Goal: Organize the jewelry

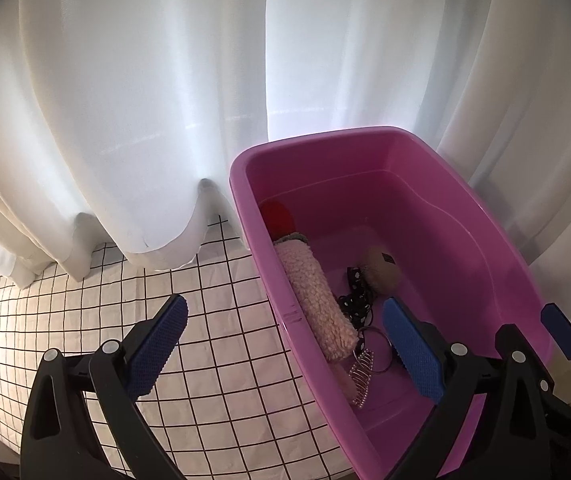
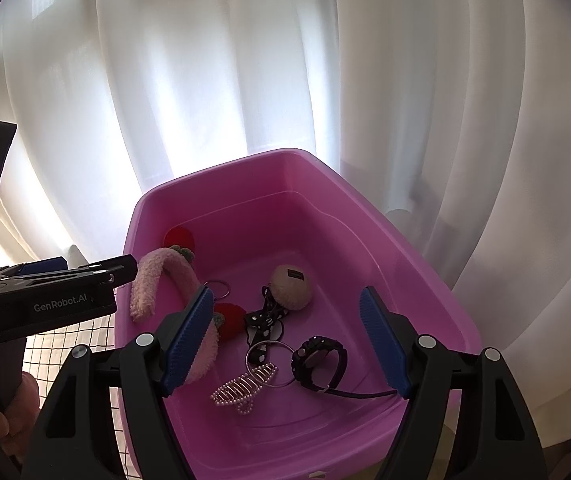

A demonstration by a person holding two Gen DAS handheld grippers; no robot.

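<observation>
We've got both grippers hovering at a pink plastic tub [image 2: 365,216] that sits on a white table cover with a black grid [image 1: 213,344], white curtains [image 1: 145,100] hanging right behind it. Our left gripper [image 1: 285,344] is spread wide with nothing in it, one blue pad out over the grid cloth and the other inside the tub, so it straddles the tub's left wall. A hand [image 2: 1,412] shows at the lower left of the right wrist view, holding that gripper's handle.

All the jewelry and bits are down on the tub floor. Starting left: a fuzzy pink plush strip [image 2: 147,284] leaning along the left wall, a red pom-pom [image 2: 179,236] behind it and another red one [image 2: 231,320] nearer us. Then a beaded spiral hair clip [image 2: 243,388], a thin metal hoop [image 2: 273,364], a black polka-dot ribbon [image 2: 265,320], a beige fluffy ball [image 2: 291,286], and a black wristwatch [image 2: 319,362] on the right.

Our right gripper [image 2: 285,344] is also spread open, empty, pads above the pile, touching nothing.
</observation>
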